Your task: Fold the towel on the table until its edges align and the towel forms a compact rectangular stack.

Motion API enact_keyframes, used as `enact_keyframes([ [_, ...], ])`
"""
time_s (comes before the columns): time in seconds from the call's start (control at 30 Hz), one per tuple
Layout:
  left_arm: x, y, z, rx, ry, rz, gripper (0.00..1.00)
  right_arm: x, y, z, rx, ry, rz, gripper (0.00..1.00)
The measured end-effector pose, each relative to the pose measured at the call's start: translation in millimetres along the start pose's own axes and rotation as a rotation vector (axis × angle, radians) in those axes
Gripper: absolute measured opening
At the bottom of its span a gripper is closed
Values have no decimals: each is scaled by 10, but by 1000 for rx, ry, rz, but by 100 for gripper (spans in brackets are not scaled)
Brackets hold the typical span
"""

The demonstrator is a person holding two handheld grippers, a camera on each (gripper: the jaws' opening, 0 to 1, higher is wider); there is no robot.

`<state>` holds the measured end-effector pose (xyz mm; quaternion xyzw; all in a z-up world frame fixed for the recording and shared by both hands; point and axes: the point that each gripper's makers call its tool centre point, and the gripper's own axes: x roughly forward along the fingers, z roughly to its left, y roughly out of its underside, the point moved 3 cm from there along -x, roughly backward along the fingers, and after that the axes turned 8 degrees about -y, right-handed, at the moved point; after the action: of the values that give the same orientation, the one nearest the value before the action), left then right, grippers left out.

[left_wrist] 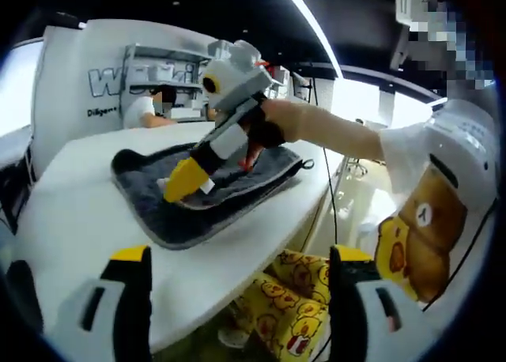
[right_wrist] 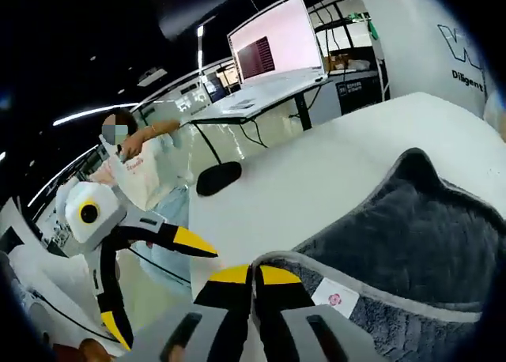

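Observation:
A dark grey towel with a pale trim lies on the white table, one layer lifted and doubled over. In the left gripper view, my right gripper reaches down onto it from a person's hand, its yellow tips pressed together at the towel's raised edge beside a white label. In the right gripper view, my right gripper is shut on the trimmed edge of the towel, with the label just to its right. My left gripper stands wide open off the table's near edge, holding nothing. The left gripper hangs beyond the table.
The table's rim runs close in front of my left gripper. Yellow duck-print cloth lies below it. A person in a white bear-print shirt stands at right. Another person sits behind the table. A desk with a monitor stands beyond.

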<state>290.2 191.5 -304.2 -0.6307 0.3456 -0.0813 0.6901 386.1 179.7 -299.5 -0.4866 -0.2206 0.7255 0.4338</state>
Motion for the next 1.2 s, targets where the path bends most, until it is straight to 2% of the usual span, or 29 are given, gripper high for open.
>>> enact_keyframes([
  [0.07,-12,10,24,-4,-4,-4,98,6,15,61,-3,-11,6,2],
  [0.27,-31,43,57,-13,-10,-11,98,-81,-157,216,-31,-40,-36,2],
  [0.3,-32,45,59,-14,-10,-12,98,-45,-134,214,-37,-42,-16,2],
  [0.4,-29,68,73,-21,-11,-15,98,122,101,179,-56,-35,95,2],
  [0.43,-27,75,77,-23,-12,-14,98,194,164,157,-47,-29,110,2],
  [0.57,-43,91,79,-29,-16,-14,98,271,210,76,-67,-5,120,2],
  [0.83,-71,83,90,-28,-26,-15,98,284,262,75,-82,-18,142,8],
  [0.97,-56,76,81,-30,-25,-14,98,193,188,136,-102,-25,107,19],
  [1.07,-56,63,67,-26,-23,-14,98,-16,83,148,-200,31,73,22],
  [1.1,-57,58,66,-25,-23,-15,98,-135,-28,146,-231,50,32,22],
  [1.2,-61,41,70,-25,-25,-19,98,-530,-160,199,-250,81,-90,25],
])
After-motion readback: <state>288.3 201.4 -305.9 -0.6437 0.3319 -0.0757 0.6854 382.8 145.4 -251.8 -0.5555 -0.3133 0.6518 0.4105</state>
